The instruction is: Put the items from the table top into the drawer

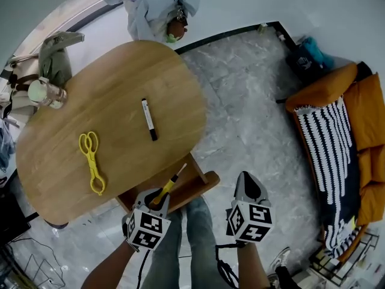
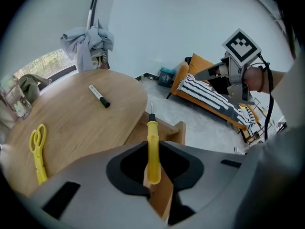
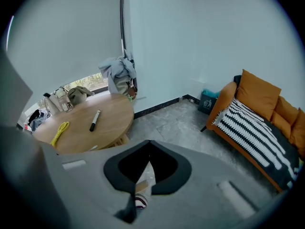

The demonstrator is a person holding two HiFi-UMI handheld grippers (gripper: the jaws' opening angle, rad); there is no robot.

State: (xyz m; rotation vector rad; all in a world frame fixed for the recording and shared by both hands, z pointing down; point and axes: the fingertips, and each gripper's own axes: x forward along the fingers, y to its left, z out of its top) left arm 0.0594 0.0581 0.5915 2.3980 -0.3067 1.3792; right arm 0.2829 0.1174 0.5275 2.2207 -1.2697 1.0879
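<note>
My left gripper [image 1: 157,197] [image 2: 152,149] is shut on a yellow-handled screwdriver [image 1: 171,185] [image 2: 153,147], its metal tip pointing away from me. It hangs over the open wooden drawer [image 1: 194,186] [image 2: 167,130] that sticks out from under the round wooden table [image 1: 114,89] [image 2: 71,113]. On the table lie a black-and-white marker [image 1: 148,118] [image 2: 99,96] [image 3: 94,119] and yellow scissors [image 1: 91,162] [image 2: 37,150] [image 3: 59,132]. My right gripper [image 1: 247,183] [image 3: 149,163] is to the right of the drawer, above the floor, shut with nothing in it.
A glass jar [image 1: 45,93] stands at the table's left edge. Clothes hang on a stand [image 1: 153,8] beyond the table. An orange sofa with a striped blanket [image 1: 337,143] is at the right. The person's legs [image 1: 186,239] are below the drawer, on grey stone floor [image 1: 252,113].
</note>
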